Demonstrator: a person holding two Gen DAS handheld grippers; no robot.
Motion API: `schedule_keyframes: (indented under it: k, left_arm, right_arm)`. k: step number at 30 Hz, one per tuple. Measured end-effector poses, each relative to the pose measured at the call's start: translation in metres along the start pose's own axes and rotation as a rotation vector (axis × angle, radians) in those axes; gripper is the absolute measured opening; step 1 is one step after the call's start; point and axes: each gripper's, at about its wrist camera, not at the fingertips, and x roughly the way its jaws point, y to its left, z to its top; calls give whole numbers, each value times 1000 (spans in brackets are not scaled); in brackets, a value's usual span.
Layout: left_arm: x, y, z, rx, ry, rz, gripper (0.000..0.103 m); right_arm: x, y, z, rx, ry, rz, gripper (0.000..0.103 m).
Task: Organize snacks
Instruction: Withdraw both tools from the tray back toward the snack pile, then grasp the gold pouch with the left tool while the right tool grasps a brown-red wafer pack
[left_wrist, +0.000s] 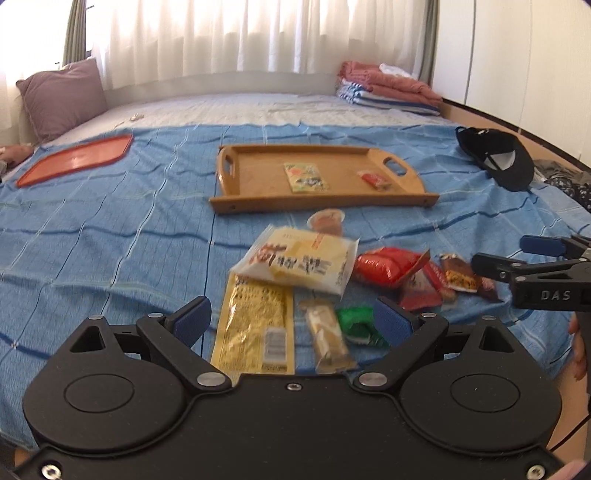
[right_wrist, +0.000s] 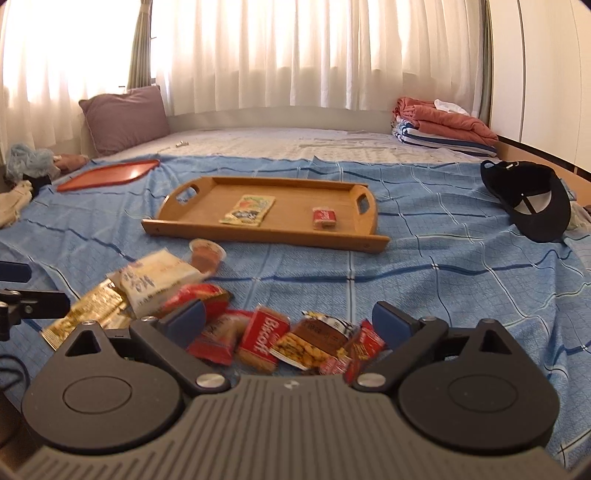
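Snack packets lie heaped on the blue checked bedspread, just in front of the wooden tray, the landmark for all that follows. Legible writing is scarce: one red packet in the right wrist view reads "Biscoff", and the right gripper's body, seen from the left wrist view, carries the letters "DAS". A white-and-yellow bag and a long yellow packet bear large characters too blurred to read.

On the tray's floor rest a green-yellow sachet near the middle and a small red packet toward its right handle. A sealed jelly cup sits just before the tray's front rim.

The left gripper hovers over the near end of the heap, tongs wide apart, gripping nothing. The right gripper likewise stands spread wide above the red packets, its pads clear of them.

Only the left wrist view shows a green wrapper and a tan bar. Only the right wrist view shows bundled cloth far left of the tray. Both show the orange lid left of the tray and a black cap to its right.
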Motion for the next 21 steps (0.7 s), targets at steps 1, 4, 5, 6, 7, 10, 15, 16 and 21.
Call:
schedule_keyframes:
  k: [1,4,5,6,7,10,15,16,21]
  left_arm:
    - [3,1,-3,-1,5,7,94]
    - [12,3,-10,9,22,36,94]
    - [15,3,-12,11,27,45,93]
    - [19,4,-13,10,34,50,93]
    - [21,4,-15,5,41,51,92]
    - [30,8,-18,-11,62,55,91]
    - [47,6,-25,28,98,89,86]
    - [47,6,-25,26,89,85,86]
    - [50,8,-19,14,74,81,74]
  right_arm:
    - [0,-1,-2,0,7,-2,100]
    - [0,-5,-9,-5,17,-15,97]
    - [1,-5,-10,-13,19,-32,97]
    - [1,-5,-12,-24,22,-50,96]
    - [1,-5,-15,-31,25,-65,95]
    - [4,-10,-21,-29,44,-87,92]
    - [18,-13,-29,-36,111,-101,81]
    - [20,-13,-29,-28,111,-106,81]
    - [23,-20,-27,75,79,-134,63]
